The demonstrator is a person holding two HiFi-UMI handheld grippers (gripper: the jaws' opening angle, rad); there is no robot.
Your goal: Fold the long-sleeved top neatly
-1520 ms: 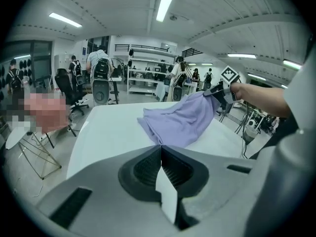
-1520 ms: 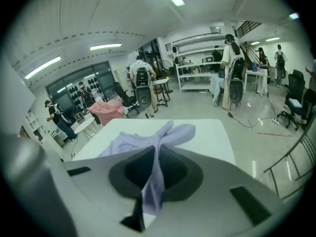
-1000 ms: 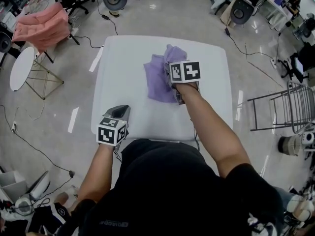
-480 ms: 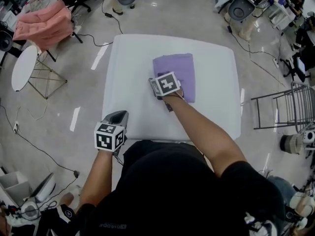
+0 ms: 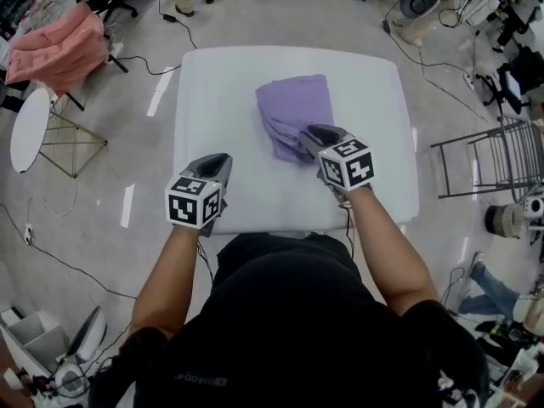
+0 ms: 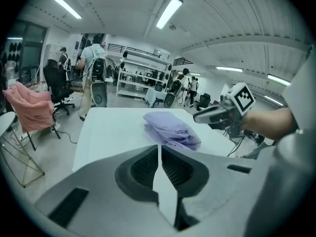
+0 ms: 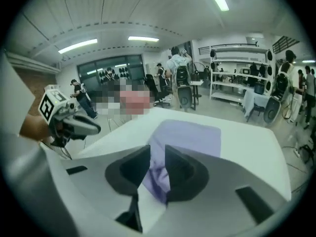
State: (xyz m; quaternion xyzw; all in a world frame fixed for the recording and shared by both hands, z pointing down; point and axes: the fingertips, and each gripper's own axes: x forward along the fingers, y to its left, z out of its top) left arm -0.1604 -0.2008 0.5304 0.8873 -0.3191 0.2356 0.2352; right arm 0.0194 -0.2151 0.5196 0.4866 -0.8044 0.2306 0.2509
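Observation:
The purple long-sleeved top [image 5: 293, 109] lies folded into a rough rectangle on the white table [image 5: 212, 83], its near edge bunched. My right gripper [image 5: 313, 131] hovers at that near right corner. In the right gripper view its jaws [image 7: 157, 149] have just been closing but stand apart, with the purple top [image 7: 192, 135] showing in the gap and not pressed. My left gripper [image 5: 223, 158] is shut and empty over the table's near left, apart from the top. From the left gripper [image 6: 159, 147] I see the top [image 6: 170, 130] ahead and the right gripper [image 6: 200, 116] beside it.
A pink cloth [image 5: 59, 45] hangs over a chair at the far left, with a round white side table [image 5: 30, 126] near it. A metal rack [image 5: 501, 160] stands at the right. Cables run over the floor, and people stand at the shelves behind.
The top went from a crumpled heap under the right gripper to a flat folded rectangle. The right gripper has let go and drawn back to the near right. The left gripper moved slightly forward.

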